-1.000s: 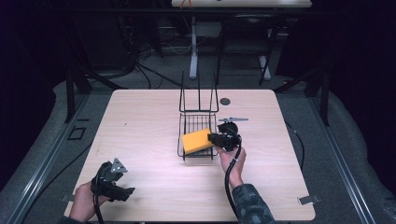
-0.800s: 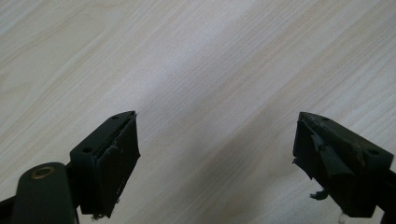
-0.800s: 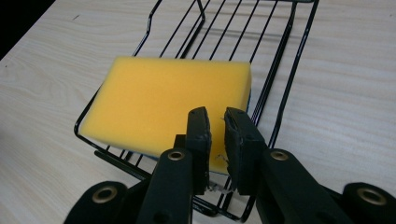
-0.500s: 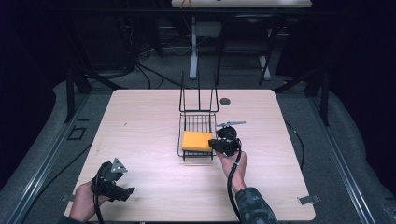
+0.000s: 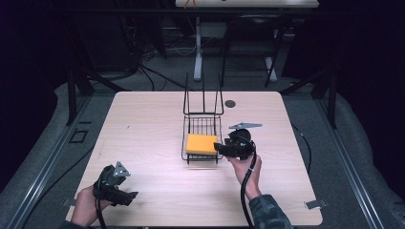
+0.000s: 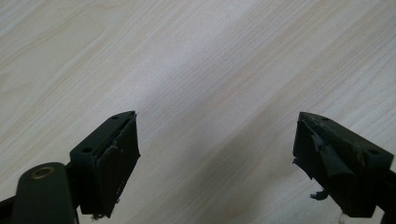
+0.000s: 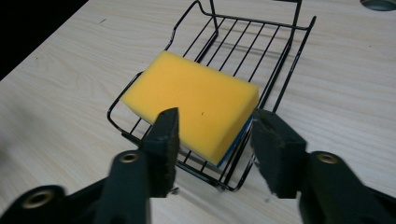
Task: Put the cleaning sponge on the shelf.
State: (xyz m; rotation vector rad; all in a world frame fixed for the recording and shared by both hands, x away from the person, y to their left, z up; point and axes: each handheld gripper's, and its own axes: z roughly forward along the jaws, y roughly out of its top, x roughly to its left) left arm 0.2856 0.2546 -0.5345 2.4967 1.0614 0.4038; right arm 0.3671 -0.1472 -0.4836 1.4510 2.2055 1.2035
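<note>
1. Your right gripper (image 5: 220,147) sits at the near right corner of the wire basket (image 5: 203,125); in the right gripper view (image 7: 214,133) its fingers (image 7: 163,140) stand partly open, one to each side of the sponge's near corner; they are not clamped on it, and whether either pad touches the foam cannot be told.
2. The yellow sponge (image 5: 201,144) lies in the basket, at its front end, tilted, with its near edge over the front rim; in the right gripper view the sponge (image 7: 191,100) shows a thin blue layer on its underside; the basket (image 7: 261,42) is black wire with an upright frame at its far end.
3. The basket stands on the bench (image 5: 143,124) near its middle; a small dark round disc (image 5: 230,103) sits in the bench top just beyond the basket, to its right.
4. Your left gripper (image 5: 128,196) rests low at the near left corner of the bench, well apart from the basket; in the left gripper view (image 6: 217,154) its fingers (image 6: 116,161) are spread wide with nothing between them; bare wood grain shows beneath.
</note>
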